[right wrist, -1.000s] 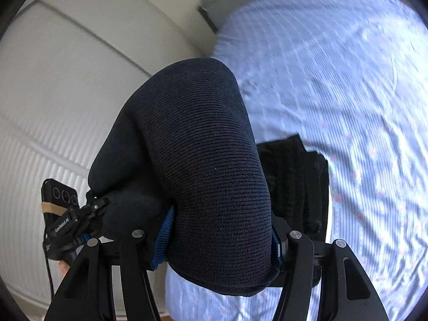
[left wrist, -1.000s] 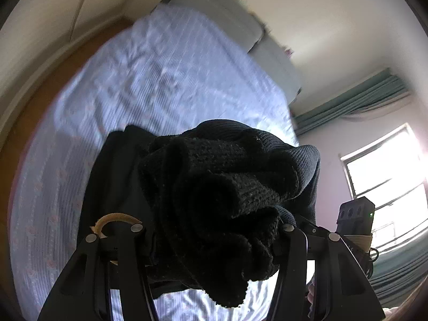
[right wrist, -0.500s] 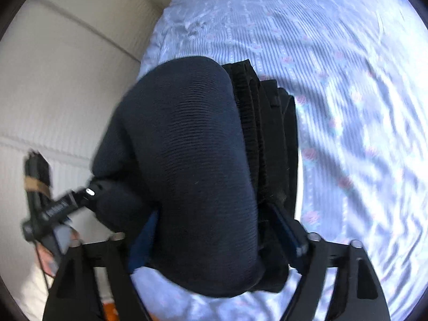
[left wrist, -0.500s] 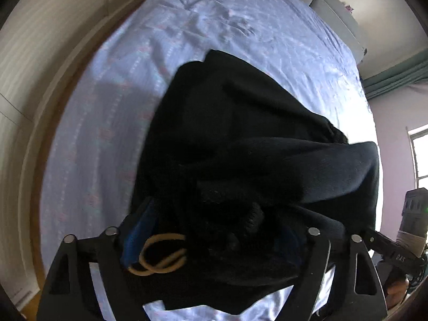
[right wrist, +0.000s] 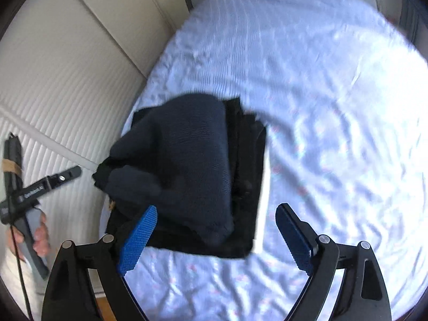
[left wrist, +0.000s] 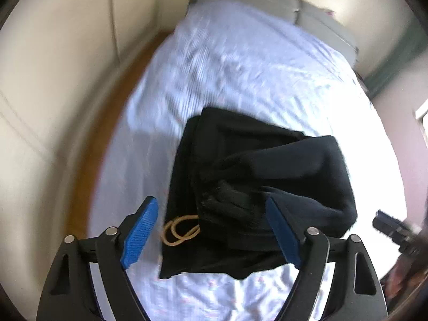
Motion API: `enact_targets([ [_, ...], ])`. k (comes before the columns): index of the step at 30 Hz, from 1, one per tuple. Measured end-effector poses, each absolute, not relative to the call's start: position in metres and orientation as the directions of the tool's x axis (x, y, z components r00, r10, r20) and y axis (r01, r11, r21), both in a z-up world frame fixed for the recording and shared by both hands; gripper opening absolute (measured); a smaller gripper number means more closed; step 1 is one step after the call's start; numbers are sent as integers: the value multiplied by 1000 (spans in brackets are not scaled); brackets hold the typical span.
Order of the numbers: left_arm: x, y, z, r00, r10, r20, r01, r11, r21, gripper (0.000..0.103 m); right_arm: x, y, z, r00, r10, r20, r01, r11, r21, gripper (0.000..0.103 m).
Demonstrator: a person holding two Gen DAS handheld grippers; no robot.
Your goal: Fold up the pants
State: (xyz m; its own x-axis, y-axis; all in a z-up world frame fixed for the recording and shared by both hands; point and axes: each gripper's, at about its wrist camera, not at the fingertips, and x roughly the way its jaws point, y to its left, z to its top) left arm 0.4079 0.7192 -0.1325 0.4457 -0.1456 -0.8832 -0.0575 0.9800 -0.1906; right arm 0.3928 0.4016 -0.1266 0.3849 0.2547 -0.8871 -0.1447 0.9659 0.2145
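Dark knit pants point(left wrist: 256, 187), folded into a thick bundle, lie on the near part of the bed point(left wrist: 240, 61), close to its near edge and toward the side that faces the pale wardrobe doors point(right wrist: 53, 85). The upper layer is a rounded, ribbed fold draped over flatter layers beneath; in the right wrist view the ribbed waistband point(right wrist: 248, 160) shows along the bundle's right side. A tan drawstring loop point(left wrist: 179, 230) rests on the lower layer at the bundle's near left corner.

The left tool point(left wrist: 211, 238) hangs above the near edge of the bundle with its jaws spread wide, having just been opening; the blue pads point(left wrist: 140, 234) stand clear of the cloth, and nothing is gripped, though the pants lie in view between them. The right tool point(right wrist: 216, 238) is likewise spread wide after just opening. Its left pad point(right wrist: 137, 240) overlaps the bundle's near corner in the picture, its right pad is over bare sheet, and neither presses the fabric.

The bed carries a wrinkled, pale blue striped sheet, blurred in both views. Grey pillows point(left wrist: 267, 2) lie at its far end. In the right wrist view a hand point(right wrist: 37, 235) grips the left tool's handle beside the wardrobe doors.
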Motion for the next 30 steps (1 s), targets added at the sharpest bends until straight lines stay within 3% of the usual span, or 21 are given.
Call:
enact_targets([
  [7,346,640,-48,628,-115,-769,91,993,-75,101,324,348,-54,565,119,-817,-87,993,85,91],
  [17,284,518,12,701,-150,-698,230,973,22,103,253,276,6,663,47,-747,10,997,71,92],
  [22,254,462,32,682,-228,-695,269,962,-52,103,221,230,23,689,50,-723,25,995,93,92],
  [30,203,374,55,696,-224,-682,212,972,-104,103,167,133,51,705,71,-706,-18,996,82,92],
])
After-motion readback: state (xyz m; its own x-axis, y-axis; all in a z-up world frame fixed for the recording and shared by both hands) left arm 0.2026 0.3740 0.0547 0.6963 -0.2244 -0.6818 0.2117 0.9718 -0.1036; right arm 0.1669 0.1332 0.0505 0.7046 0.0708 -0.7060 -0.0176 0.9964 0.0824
